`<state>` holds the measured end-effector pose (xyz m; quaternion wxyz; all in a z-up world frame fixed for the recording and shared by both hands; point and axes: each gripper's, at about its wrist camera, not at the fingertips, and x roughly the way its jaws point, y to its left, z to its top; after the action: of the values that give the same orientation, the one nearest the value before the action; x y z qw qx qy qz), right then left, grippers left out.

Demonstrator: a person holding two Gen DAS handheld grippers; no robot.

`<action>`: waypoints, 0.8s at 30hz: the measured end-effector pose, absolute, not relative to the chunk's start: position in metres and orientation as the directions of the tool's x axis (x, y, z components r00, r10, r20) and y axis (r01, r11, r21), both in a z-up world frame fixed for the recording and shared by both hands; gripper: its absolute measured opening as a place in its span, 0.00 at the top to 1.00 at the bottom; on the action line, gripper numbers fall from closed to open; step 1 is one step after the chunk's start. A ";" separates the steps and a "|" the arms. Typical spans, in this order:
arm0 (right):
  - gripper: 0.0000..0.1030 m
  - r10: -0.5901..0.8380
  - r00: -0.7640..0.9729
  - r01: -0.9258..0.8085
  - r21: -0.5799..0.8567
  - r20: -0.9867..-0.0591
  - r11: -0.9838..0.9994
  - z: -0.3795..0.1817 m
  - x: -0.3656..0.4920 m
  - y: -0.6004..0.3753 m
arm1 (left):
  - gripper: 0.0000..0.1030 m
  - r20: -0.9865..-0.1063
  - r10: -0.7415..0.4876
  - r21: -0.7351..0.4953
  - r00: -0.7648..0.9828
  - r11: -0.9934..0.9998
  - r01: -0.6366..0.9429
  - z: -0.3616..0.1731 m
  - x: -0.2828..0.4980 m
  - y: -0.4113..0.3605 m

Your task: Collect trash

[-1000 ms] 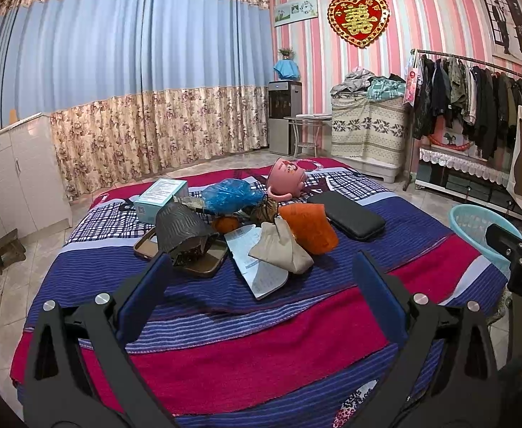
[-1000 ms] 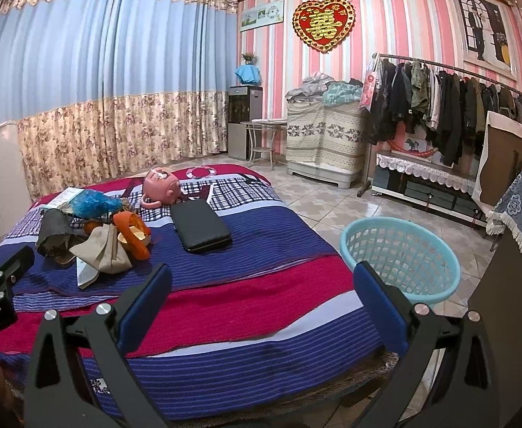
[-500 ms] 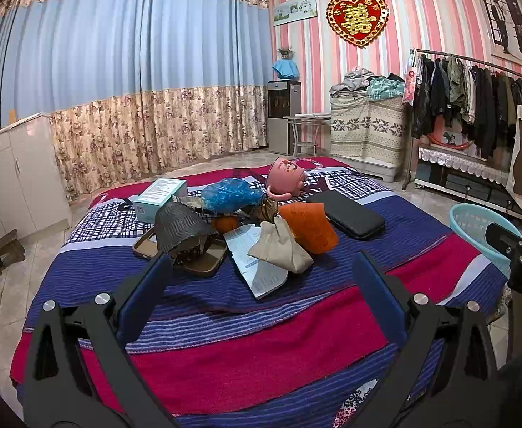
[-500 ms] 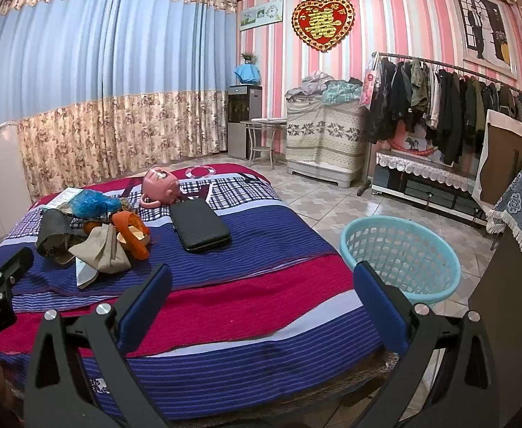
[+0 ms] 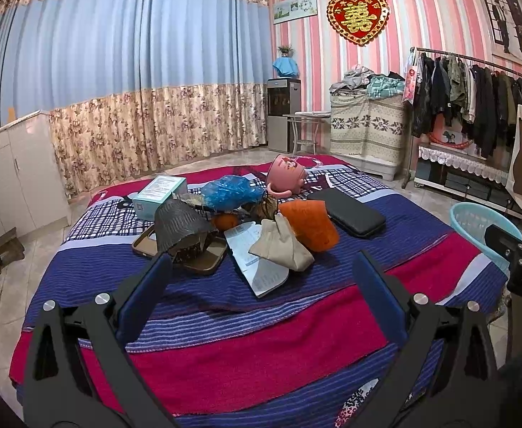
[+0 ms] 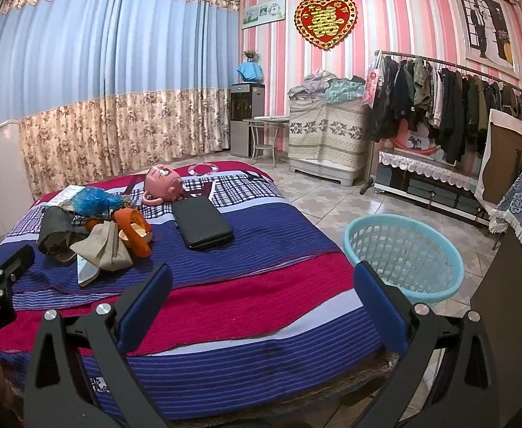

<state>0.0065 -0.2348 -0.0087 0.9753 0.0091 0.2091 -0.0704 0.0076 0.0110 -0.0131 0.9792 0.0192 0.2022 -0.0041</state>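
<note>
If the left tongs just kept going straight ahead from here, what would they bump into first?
Probably the white paper sheet at the near edge of the pile on the bed, with the beige cloth pouch just behind; depth is hard to judge.

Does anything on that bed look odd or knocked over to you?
Yes. A pink mug lies tipped on its side near the bed's far end. In front of it, a heap of clutter sits jumbled together: a blue bag, an orange piece, a beige pouch and papers. Nothing looks spilled.

blue curtains (image 5: 118,46), heart wall decor (image 5: 358,18), clothes rack w/ coats (image 6: 439,89)
</note>
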 end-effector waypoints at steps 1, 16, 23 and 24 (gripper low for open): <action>0.04 -0.133 0.903 0.141 -0.011 -0.409 0.990 -0.009 0.006 -0.235 | 0.05 -0.397 0.000 0.036 0.918 0.999 0.016 -0.014 0.008 0.011; 0.04 -0.126 0.896 0.137 -0.006 -0.425 0.991 -0.016 0.011 -0.232 | 0.05 -0.400 -0.001 0.037 0.917 0.999 0.017 -0.016 0.009 0.012; 0.04 -0.125 0.895 0.138 -0.001 -0.428 0.990 -0.018 0.011 -0.232 | 0.05 -0.398 0.000 0.038 0.917 0.999 0.016 -0.015 0.008 0.011; 0.04 -0.126 0.895 0.138 -0.001 -0.427 0.990 -0.019 0.011 -0.231 | 0.05 -0.398 -0.001 0.037 0.918 0.999 0.017 -0.015 0.008 0.011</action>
<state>0.0109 -0.2310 -0.0187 0.9734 0.0146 0.2186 -0.0678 0.0084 0.0109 -0.0153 0.9790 0.0199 0.2030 -0.0044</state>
